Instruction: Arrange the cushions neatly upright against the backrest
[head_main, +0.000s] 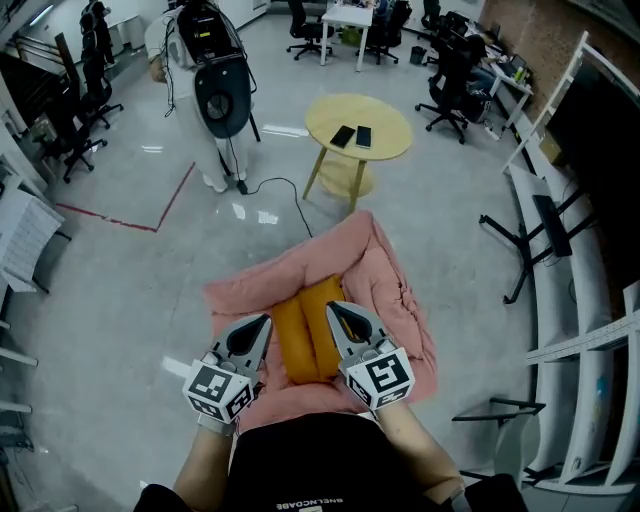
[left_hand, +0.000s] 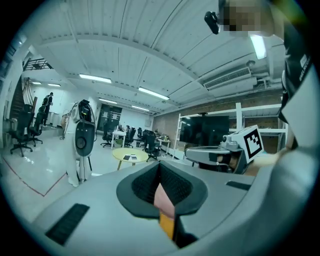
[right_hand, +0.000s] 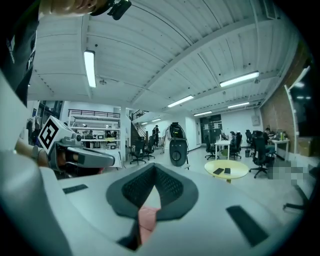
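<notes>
Both claws hover over the near edge of the pink padded seat (head_main: 392, 290), the left gripper (head_main: 267, 319) and right gripper (head_main: 331, 306) each pinched fully closed on nothing, while the two orange cushions (head_main: 310, 332) lie flat, side by side and touching, in the seat's middle.

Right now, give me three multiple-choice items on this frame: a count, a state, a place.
1. Phones on the round yellow table: A one; B two; C four.
2. The left tool and right tool are: A both shut; B both open; C one open.
3. The orange cushions lie: A on the pink floor sofa; B on the round yellow table; C in the right tool.
Answers: 1 B, two dark slabs lie side by side; 2 A, each tool's jaws meet; 3 A, pink padding surrounds them.
</notes>
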